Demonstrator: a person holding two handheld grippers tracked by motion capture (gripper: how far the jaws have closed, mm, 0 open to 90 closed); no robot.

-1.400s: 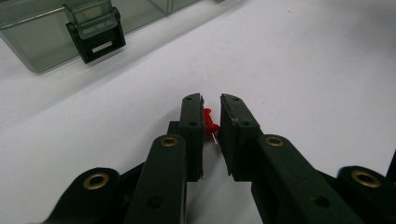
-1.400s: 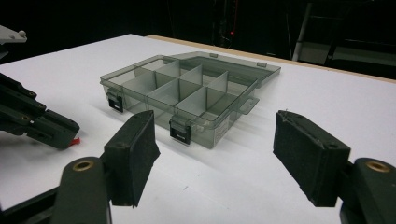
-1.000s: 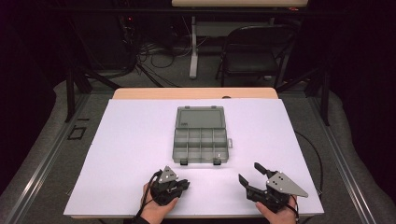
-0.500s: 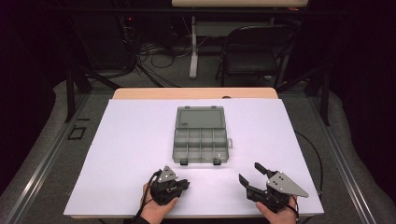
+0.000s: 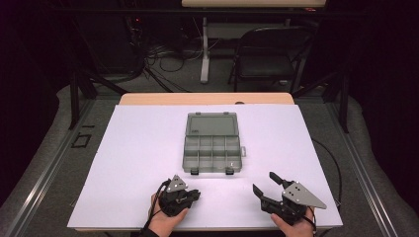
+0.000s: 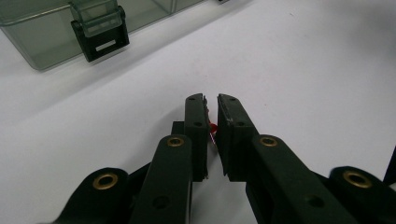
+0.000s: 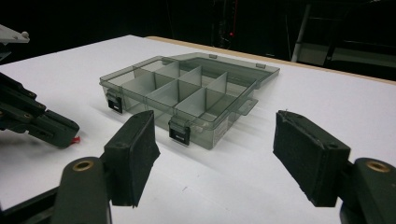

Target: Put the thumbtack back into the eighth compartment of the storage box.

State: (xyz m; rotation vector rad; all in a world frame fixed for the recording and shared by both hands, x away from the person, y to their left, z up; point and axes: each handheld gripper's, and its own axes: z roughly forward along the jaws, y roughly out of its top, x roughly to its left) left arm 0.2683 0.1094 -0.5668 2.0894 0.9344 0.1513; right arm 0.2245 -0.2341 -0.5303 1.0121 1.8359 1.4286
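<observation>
A person is sitting at a white table (image 5: 148, 148), holding a gripper in each hand near its front edge. The left gripper (image 6: 211, 122) is lying low on the table with its jaws nearly clenched, pinching a small red thing (image 6: 212, 128) between the pads; it is too small and too hidden to say what it is, perhaps a bit of plastic or a pin. In the right gripper view the same red speck (image 7: 74, 139) is peeking out at the tip of that left gripper (image 7: 70, 133). The right gripper (image 7: 212, 154) is standing released, its jaws spread wide with nothing between them, and it is pointing toward the grey box (image 5: 212, 145).

That box, of clear grey plastic with its lid lying open flat behind it, is sitting in the middle of the table, just beyond both grippers. Its dividers are splitting it into small compartments. Two black latches are hanging on its front wall, and one latch (image 6: 100, 32) is showing close ahead of the left gripper.
</observation>
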